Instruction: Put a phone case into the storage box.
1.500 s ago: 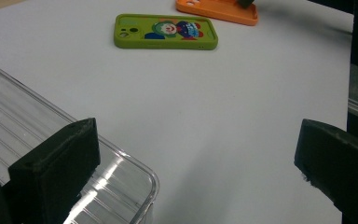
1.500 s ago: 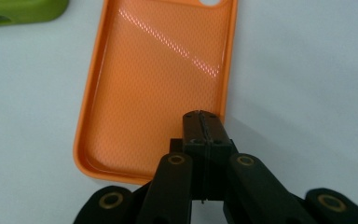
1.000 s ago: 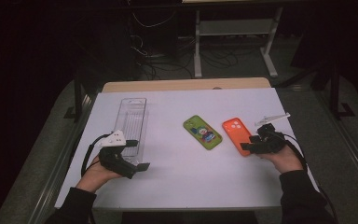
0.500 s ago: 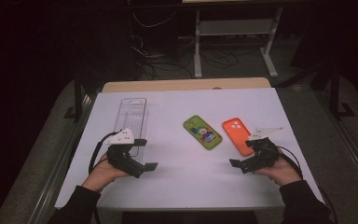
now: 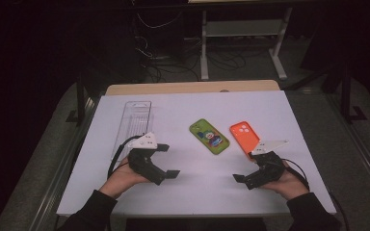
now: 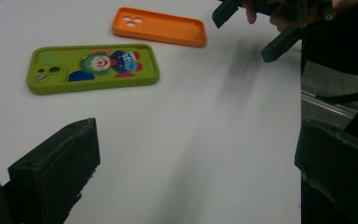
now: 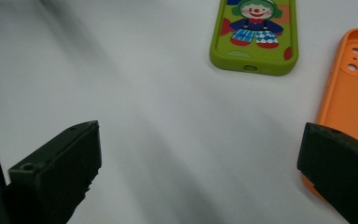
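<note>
Grippers, my left (image 5: 171,161) and right (image 5: 244,179), hover spread wide and empty, the right nearest the orange phone case (image 5: 244,137) just right of the green clown case (image 5: 209,136); it looks light, bendy, best pinched across its long rims.

A green phone case (image 6: 93,67) and an orange phone case (image 6: 159,26) lie apart on the white table (image 6: 205,140), beyond wide-spread fingers (image 6: 56,168).
</note>
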Tool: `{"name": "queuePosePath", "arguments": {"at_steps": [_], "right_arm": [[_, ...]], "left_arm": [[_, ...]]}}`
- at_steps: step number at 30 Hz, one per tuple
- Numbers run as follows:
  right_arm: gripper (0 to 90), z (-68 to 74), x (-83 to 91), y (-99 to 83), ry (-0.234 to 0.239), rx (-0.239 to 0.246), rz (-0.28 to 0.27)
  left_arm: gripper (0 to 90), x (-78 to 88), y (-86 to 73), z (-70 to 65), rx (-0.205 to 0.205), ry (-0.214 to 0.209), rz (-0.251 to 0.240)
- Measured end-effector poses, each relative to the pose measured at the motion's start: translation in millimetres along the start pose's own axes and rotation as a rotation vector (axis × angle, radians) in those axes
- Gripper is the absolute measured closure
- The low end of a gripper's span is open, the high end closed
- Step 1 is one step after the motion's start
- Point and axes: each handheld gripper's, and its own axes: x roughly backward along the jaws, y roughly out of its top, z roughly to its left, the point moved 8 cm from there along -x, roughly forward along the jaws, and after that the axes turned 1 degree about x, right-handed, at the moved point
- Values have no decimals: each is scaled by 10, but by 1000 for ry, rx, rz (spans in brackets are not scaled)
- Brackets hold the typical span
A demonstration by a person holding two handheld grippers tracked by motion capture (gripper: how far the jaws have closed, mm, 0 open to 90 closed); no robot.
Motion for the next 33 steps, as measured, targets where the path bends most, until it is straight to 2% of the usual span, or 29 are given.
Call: {"name": "queuePosePath", "arguments": {"at_steps": [6,11,15,22,27,33], "right_arm": [[0,12,10,-27,-3,0,2],[0,16,3,-27,-4,3,6],[0,28,-9,-28,-1,8,13],[0,19,-6,-14,-3,22,12],[0,6,8,5,-16,16,18],[0,-31,30,57,-39,6,18]], "left_arm": [[0,-211,57,-81,-28,-26,20],[0,-415,75,-101,-29,-47,31],[0,-533,70,-80,-27,-48,30],[0,-579,-31,-46,-9,-34,39],[0,-587,-65,-54,-22,-37,54],[0,-585,-64,-45,-28,-39,48]]}}
